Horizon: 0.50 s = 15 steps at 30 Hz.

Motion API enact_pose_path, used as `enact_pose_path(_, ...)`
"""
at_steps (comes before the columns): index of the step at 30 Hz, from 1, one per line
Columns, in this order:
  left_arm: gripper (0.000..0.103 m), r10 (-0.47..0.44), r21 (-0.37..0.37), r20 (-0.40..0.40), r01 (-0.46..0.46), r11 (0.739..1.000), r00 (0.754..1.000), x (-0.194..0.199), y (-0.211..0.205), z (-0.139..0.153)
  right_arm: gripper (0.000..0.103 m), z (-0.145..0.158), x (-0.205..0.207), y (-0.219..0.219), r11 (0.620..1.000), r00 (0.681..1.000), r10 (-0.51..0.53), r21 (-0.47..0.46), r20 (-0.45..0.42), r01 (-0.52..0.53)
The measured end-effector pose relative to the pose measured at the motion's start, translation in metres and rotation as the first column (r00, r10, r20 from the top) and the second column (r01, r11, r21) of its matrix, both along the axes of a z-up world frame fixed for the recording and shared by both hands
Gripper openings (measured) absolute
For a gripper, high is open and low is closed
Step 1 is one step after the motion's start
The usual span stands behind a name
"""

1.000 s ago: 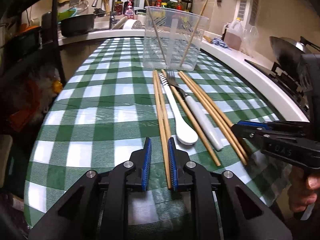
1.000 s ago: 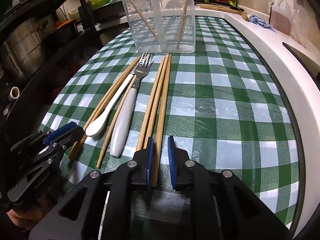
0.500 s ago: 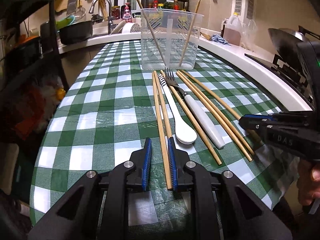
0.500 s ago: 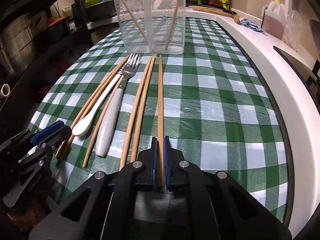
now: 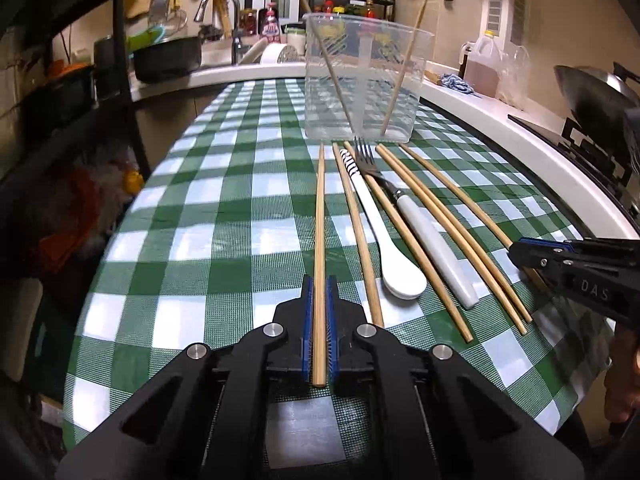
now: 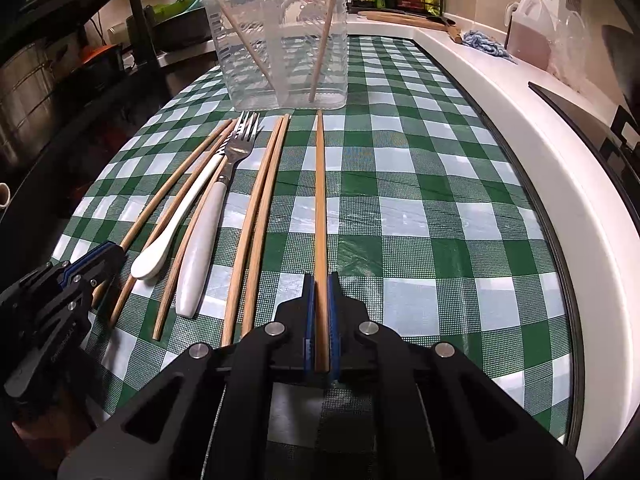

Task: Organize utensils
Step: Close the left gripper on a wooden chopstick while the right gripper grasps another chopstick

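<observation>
My left gripper is shut on a wooden chopstick that points toward the clear plastic container. My right gripper is shut on another wooden chopstick, also pointing at the container, which holds two chopsticks leaning inside. On the green checked tablecloth lie several more chopsticks, a white spoon and a fork with a white handle. The spoon and fork also show in the right wrist view. The right gripper shows in the left wrist view; the left gripper shows in the right wrist view.
A white countertop edge curves along the right of the table. A sink with a faucet and a dark pan stand behind. A wok sits on a stove at right. Dark shelving stands at left.
My left gripper has closed on a chopstick and drawn it left, away from its neighbour. My right gripper closed on its chopstick half a second ago and still holds it, apart from the pair beside it.
</observation>
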<state>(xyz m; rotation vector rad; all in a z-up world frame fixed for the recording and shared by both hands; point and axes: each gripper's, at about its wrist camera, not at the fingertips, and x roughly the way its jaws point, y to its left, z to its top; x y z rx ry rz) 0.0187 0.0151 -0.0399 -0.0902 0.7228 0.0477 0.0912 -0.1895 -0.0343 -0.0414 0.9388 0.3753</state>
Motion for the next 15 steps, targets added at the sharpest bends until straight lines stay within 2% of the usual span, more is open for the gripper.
enact_pose_path(15,0.006,-0.009,0.009,-0.003,0.009,1.0,1.0,-0.0016,-0.003,0.0004,0.008,0.0006,-0.004,0.0012,1.0,1.0,-0.013,-0.016,0.007,0.013)
